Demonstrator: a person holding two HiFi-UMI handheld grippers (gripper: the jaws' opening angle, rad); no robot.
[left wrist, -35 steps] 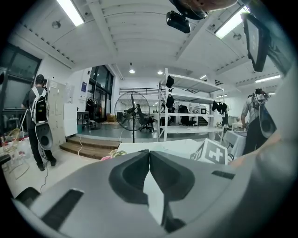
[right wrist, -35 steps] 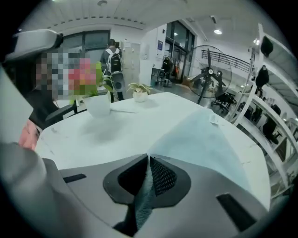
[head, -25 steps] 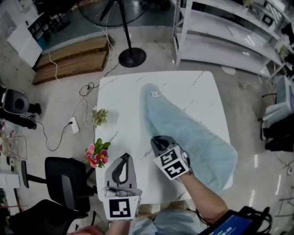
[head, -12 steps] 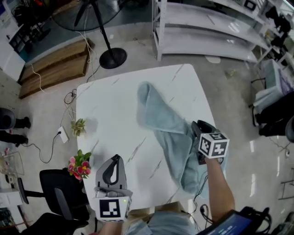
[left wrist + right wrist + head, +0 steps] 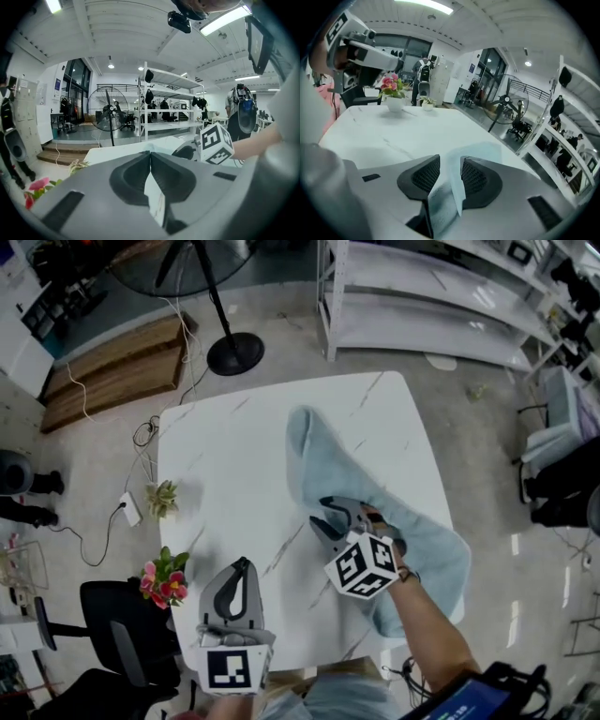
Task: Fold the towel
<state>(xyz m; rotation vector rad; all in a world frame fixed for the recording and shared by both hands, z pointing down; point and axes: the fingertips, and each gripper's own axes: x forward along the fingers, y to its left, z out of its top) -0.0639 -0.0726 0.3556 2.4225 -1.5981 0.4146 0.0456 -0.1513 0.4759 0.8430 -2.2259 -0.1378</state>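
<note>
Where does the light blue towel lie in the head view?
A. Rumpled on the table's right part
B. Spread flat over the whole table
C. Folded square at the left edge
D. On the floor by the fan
A: the towel lies rumpled in a slanting band on the right part of the table.

A pedestal fan (image 5: 233, 352) stands on grey concrete floor (image 5: 281, 343) beside a wooden platform (image 5: 112, 367); white shelving (image 5: 422, 296) behind; black chair (image 5: 117, 615) nearby.

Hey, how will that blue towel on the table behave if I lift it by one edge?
Likely floppy: the towel lies in soft rumpled folds. Probably light, since the cloth looks thin. It may slide easily on the smooth table.
</note>
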